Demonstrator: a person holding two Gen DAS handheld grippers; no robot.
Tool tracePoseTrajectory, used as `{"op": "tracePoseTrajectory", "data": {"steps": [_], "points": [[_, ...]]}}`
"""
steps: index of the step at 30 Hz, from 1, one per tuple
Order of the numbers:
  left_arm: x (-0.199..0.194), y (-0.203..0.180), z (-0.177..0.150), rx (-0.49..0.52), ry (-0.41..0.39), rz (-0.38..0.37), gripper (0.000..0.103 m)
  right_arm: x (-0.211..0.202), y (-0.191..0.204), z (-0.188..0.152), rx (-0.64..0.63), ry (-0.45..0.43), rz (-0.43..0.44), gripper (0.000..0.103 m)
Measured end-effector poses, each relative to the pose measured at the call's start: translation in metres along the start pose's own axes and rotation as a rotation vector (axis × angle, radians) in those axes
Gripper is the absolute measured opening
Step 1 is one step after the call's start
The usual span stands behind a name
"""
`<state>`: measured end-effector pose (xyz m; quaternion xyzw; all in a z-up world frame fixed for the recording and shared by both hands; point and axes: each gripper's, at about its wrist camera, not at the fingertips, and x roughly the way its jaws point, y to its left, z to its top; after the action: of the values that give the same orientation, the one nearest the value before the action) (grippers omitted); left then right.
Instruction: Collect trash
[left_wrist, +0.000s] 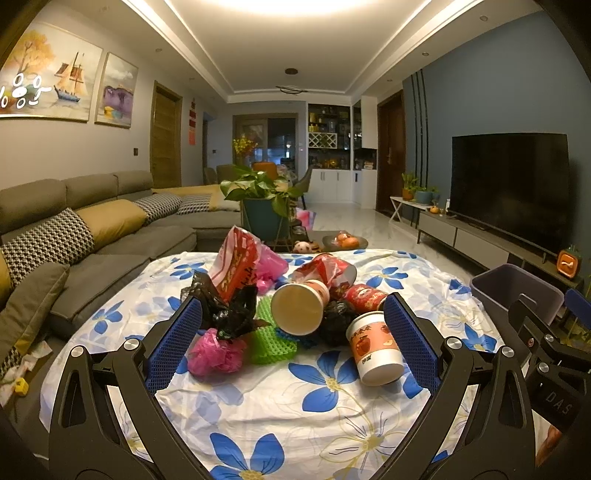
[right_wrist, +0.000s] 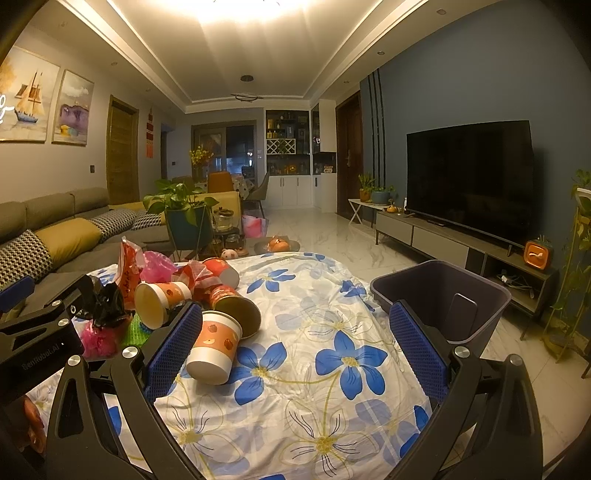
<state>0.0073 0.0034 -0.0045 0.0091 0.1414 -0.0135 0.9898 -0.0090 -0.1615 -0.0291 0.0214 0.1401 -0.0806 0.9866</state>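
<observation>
A home's living room is showing here. A grey sectional sofa (left_wrist: 92, 229) with patterned and mustard cushions is running along the left wall, under framed paintings (left_wrist: 55, 81) that are hanging there. On the right, a large dark television (right_wrist: 469, 177) is sitting on a low grey media console (right_wrist: 436, 236) against a blue wall. A leafy potted plant (left_wrist: 258, 192) is standing in the middle distance. At the far end, dining chairs (right_wrist: 221, 182) and white cabinets with a wine rack (right_wrist: 282, 146) are showing, and the marble-look tiled floor (right_wrist: 332, 236) is gleaming under recessed ceiling lighting.
</observation>
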Motion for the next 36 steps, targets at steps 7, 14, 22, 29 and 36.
{"op": "tracePoseTrajectory", "data": {"steps": [7,14,22,29,36], "points": [[-0.0013,0.0005,0.0006,-0.003,0.002,-0.005,0.097,0.0007,-0.0008,-0.0009,0.002,-0.002,0.002,0.098],[-0.0022,0.0022,0.0018,-0.014,0.004,-0.011,0.097,-0.0005,0.0002,-0.0013,0.006,-0.009,-0.001,0.098],[-0.0013,0.0026,0.0014,-0.014,0.005,-0.012,0.097,-0.0016,0.0004,-0.0012,0.006,-0.012,0.0,0.098],[-0.0017,0.0026,0.0014,-0.016,0.006,-0.01,0.097,-0.0018,0.0003,-0.0013,0.007,-0.013,-0.001,0.098],[-0.0013,0.0027,0.0014,-0.016,0.007,-0.011,0.097,-0.0019,0.0009,-0.0011,0.006,-0.014,-0.001,0.098]]}}
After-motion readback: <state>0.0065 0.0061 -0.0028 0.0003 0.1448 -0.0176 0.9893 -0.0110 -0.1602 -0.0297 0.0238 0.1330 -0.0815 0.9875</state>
